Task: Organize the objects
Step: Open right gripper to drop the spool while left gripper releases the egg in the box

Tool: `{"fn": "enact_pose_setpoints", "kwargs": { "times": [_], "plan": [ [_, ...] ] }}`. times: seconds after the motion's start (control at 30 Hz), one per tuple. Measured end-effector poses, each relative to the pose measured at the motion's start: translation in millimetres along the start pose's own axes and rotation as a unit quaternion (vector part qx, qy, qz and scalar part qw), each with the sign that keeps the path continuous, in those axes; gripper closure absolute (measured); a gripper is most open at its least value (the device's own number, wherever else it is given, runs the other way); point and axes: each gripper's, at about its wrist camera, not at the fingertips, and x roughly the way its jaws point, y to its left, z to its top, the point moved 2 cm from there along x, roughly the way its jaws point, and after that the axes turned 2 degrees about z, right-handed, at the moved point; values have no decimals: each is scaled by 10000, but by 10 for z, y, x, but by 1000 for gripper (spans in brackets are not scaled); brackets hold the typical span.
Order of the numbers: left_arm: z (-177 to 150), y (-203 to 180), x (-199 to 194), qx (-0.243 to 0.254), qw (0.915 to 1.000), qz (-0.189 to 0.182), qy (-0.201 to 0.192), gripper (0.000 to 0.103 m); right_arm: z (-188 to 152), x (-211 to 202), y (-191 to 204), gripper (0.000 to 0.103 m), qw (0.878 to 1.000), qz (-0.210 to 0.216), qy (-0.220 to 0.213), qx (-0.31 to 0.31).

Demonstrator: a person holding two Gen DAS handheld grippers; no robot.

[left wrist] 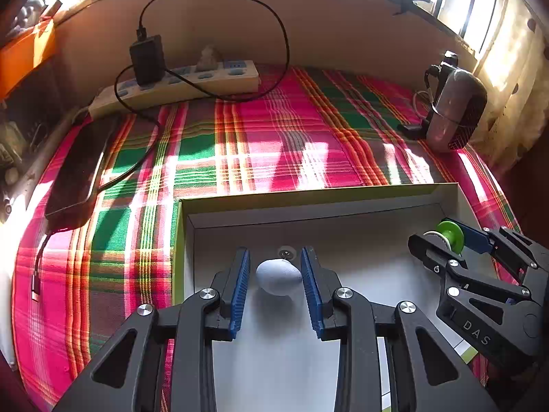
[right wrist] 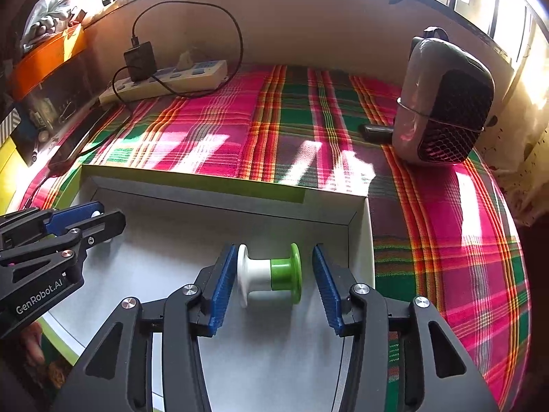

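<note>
A shallow white box [left wrist: 308,216] with green outer sides lies on the plaid cloth. A pale egg-shaped object [left wrist: 278,277] rests on its floor between the open fingers of my left gripper [left wrist: 274,274], with a gap on the left side. A white-and-green spool [right wrist: 269,274] lies on its side on the box floor [right wrist: 192,240] between the open fingers of my right gripper [right wrist: 274,274], touching the left pad. The spool and right gripper [left wrist: 442,240] also show in the left wrist view. The left gripper [right wrist: 99,219] shows in the right wrist view.
A small round metal piece [left wrist: 285,251] lies in the box beyond the egg. On the cloth: a power strip [left wrist: 178,86] with a black charger and cable at the back, a dark phone [left wrist: 79,171] at the left, a grey mesh speaker [right wrist: 446,103] at the right.
</note>
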Motion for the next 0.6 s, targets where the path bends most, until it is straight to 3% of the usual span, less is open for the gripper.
{"fn": "enact_pose_setpoints", "kwargs": {
  "times": [0.6],
  "plan": [
    [-95, 56, -360, -142, 9995, -55, -275, 72, -78, -294, -28, 55, 9996, 11, -262, 115]
  ]
}}
